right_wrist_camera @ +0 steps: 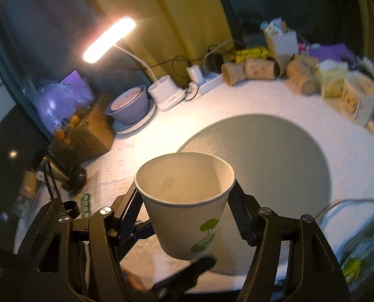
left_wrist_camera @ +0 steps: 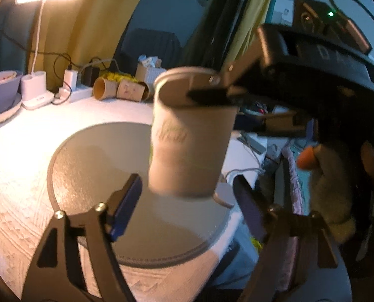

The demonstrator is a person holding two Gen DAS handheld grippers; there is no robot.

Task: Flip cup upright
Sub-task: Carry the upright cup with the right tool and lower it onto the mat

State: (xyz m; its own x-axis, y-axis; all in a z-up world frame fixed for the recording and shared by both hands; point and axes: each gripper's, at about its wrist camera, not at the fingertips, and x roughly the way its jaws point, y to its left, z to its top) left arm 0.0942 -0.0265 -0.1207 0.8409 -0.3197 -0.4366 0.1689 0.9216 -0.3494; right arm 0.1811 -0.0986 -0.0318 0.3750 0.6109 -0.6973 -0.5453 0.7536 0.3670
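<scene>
A: What takes up most of the scene?

B: The desk, under a white textured cloth, with a round grey mat lying on it. A lit lamp stands at the back.

A: And the clutter?

B: Along the far edge, a purple bowl on a white plate, a mug at the right, and a few paper cups lying on their sides near a power strip.

A: Where is the cup?

B: The cup is in the air above the near side of the mat, mouth up, a little tilted. In the left wrist view its base hangs clear of the mat, and it is blurred there.

A: Who has it?

B: The right tool is closed on it, one ribbed finger pressed against each side just under the rim. From the left wrist view that tool comes in from the right and meets the cup at its rim.

A: And the other one?

B: The left tool is spread wide and grips nothing. Its fingers stand on either side below the cup's base, apart from it.
</scene>
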